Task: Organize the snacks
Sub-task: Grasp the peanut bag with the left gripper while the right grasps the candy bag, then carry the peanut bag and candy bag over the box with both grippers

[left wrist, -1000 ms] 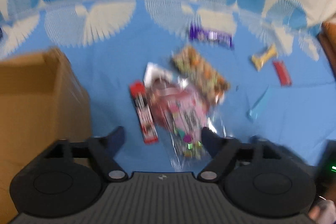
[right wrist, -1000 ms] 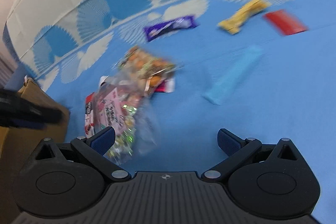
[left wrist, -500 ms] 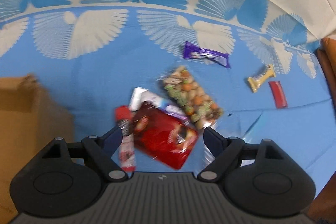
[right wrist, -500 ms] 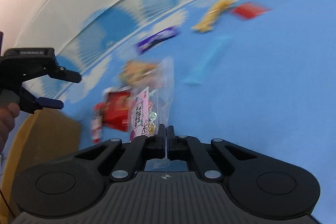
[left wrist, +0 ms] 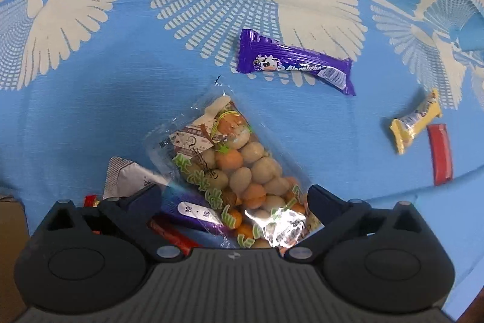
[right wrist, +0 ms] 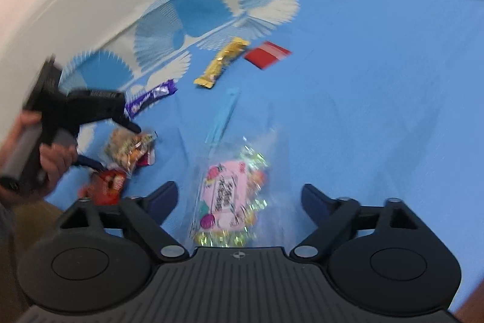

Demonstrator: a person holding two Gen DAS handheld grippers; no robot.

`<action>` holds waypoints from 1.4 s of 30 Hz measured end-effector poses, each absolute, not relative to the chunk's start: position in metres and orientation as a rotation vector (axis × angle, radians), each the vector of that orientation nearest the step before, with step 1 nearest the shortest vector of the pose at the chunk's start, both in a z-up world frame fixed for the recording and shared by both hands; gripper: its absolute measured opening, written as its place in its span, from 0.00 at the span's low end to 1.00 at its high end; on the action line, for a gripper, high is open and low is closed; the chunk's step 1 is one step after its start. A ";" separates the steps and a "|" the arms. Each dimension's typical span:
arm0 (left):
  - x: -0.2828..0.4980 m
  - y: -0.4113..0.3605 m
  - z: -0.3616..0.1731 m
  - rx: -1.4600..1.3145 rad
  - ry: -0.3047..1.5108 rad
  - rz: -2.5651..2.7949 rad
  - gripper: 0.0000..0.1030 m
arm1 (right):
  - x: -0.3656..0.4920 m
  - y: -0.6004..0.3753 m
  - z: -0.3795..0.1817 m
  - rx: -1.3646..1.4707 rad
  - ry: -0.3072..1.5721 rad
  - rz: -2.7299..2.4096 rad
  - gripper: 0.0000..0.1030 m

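Note:
My left gripper (left wrist: 233, 196) points steeply down, its jaws opening wide on either side of a clear bag of orange and beige nuts (left wrist: 239, 168); the pads do not press it. Under that bag lie a silver and purple packet (left wrist: 133, 176) and a red wrapper (left wrist: 172, 235). My right gripper (right wrist: 239, 194) is also opening. A clear bag with a pink label (right wrist: 227, 196) lies between its fingers, free of the pads. In the right wrist view the left gripper (right wrist: 116, 146) hovers at the nut bag (right wrist: 127, 147), beside a red packet (right wrist: 109, 183).
On the blue patterned cloth (left wrist: 90, 111) lie a purple bar (left wrist: 293, 65), a yellow bar (left wrist: 414, 123), a flat red packet (left wrist: 440, 153) and a light blue stick (right wrist: 224, 114). A cardboard box (left wrist: 9, 220) shows at the left edge. A hand (right wrist: 54, 162) holds the left gripper.
The right gripper, shut on the pink-labelled bag half a second ago, has let it go and opened. The left gripper has dropped closer over the nut bag and opened wider; the box has slid out left.

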State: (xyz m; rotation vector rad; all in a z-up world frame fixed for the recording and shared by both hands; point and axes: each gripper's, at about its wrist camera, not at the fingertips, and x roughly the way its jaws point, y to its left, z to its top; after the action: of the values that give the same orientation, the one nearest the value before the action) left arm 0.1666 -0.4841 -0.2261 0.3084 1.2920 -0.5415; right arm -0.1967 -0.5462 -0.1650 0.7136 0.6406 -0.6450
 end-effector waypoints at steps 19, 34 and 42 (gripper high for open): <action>0.182 -0.510 -0.234 0.367 1.347 -0.443 1.00 | -0.117 -0.523 -0.203 0.437 0.846 -0.830 1.00; 0.138 -0.438 -0.139 0.227 1.186 -0.622 0.16 | -0.144 -0.501 -0.139 0.448 0.701 -0.742 0.23; 0.093 -0.370 -0.064 0.177 1.076 -0.739 0.12 | -0.167 -0.477 -0.070 0.374 0.588 -0.744 0.23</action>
State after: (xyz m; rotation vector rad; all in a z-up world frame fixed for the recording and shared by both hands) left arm 0.0929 -0.3703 -0.0640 0.1774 1.0756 -0.7391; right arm -0.1668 -0.4775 -0.0700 0.3742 0.5882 -0.7442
